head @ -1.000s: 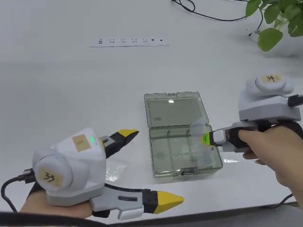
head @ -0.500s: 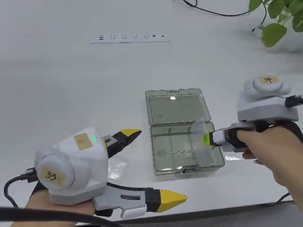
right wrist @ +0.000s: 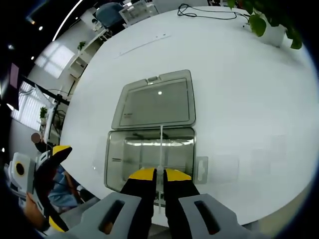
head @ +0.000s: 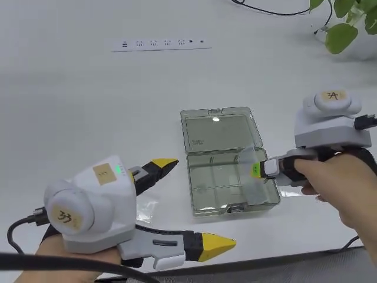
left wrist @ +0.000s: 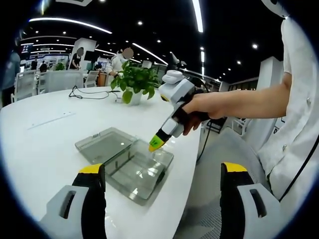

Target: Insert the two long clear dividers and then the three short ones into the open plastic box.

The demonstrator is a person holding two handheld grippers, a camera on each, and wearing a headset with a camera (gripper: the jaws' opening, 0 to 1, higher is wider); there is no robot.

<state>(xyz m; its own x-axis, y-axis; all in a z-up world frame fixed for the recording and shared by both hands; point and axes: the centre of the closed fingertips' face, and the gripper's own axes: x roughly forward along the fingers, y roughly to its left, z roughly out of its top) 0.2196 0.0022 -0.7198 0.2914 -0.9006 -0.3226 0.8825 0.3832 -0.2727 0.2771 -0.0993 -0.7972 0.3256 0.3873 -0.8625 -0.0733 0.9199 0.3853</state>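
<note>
The open clear plastic box lies mid-table, its lid folded back away from me. My right gripper is shut on a short clear divider and holds it upright over the right side of the box's base. In the right gripper view the divider stands edge-on above the box, pinched by the right gripper. My left gripper hovers open and holds nothing, to the left of the box and nearer me. In the left gripper view the left gripper faces the box.
Loose clear dividers lie on the table left of the box and right of it. A white power strip sits at the far side, with a potted plant and a black cable at the far right. The table edge runs close in front of me.
The head camera has shifted slightly. The right gripper keeps its hold on the divider over the box's right side. The left gripper has drifted slightly right.
</note>
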